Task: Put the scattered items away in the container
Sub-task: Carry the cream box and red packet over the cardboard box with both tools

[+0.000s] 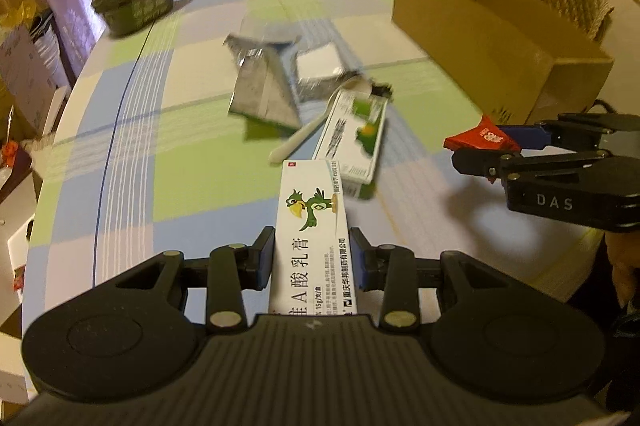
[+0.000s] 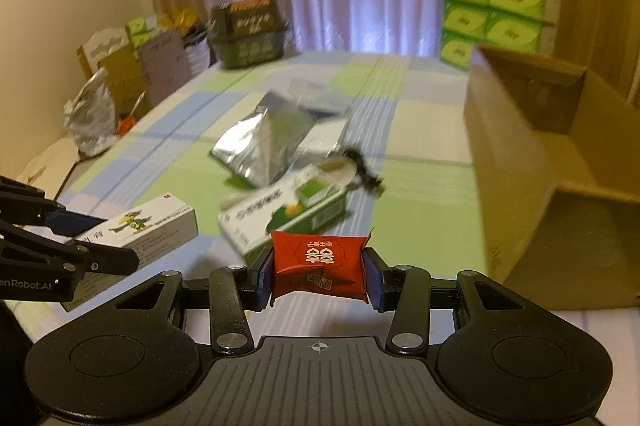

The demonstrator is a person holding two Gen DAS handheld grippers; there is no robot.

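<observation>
My left gripper (image 1: 312, 258) pinches the ointment box (image 1: 310, 238); my right gripper (image 2: 319, 274) clamps a red packet (image 2: 319, 262). The carton (image 2: 552, 161) sits right; a silver pouch (image 2: 264, 141), perhaps foil, lies blurred mid-table (image 1: 180, 129).

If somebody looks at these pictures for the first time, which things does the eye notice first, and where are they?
First, the white box with a green bird clamped in the left tool, and the red packet clamped in the right tool. Behind them, a silver foil bag lies mid-table, and the open cardboard box stands at the right.
</observation>
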